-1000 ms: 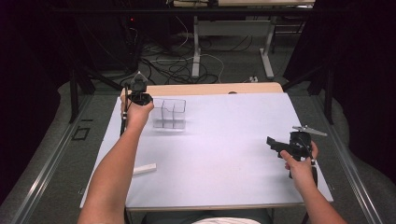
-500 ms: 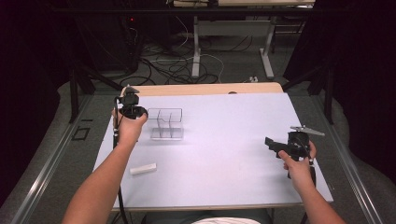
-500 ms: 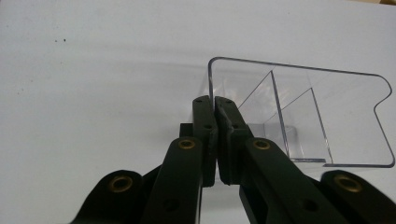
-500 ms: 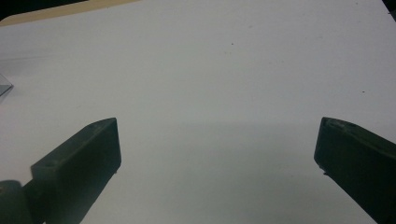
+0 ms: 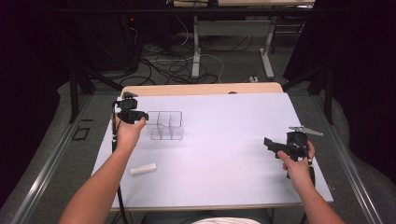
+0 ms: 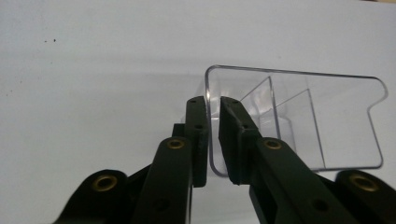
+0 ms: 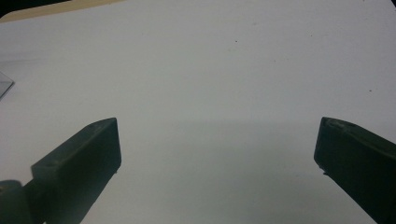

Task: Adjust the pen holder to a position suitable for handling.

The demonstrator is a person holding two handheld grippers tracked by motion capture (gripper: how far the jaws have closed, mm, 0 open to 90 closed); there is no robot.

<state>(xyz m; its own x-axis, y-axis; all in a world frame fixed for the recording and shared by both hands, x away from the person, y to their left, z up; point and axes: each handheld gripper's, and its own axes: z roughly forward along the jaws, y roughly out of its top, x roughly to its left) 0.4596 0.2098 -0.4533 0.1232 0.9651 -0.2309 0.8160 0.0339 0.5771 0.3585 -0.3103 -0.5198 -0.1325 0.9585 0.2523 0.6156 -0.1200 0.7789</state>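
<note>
The left hand-held gripper (image 6: 212,105) straddles the clear organizer's (image 6: 299,121) wall, jaws just parting; lift away straight. The right hand-held gripper (image 7: 217,144) gapes empty.

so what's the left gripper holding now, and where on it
The left gripper straddles the near end wall of the clear divided organizer; its jaws have just been opening, with gaps at both pads. Nothing is firmly held.

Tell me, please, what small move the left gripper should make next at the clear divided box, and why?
Probably open a little more and draw back. The left gripper has its jaws on either side of the end wall of the clear divided box, and they have just been opening, with narrow gaps showing. The box stands on the white table.
</note>
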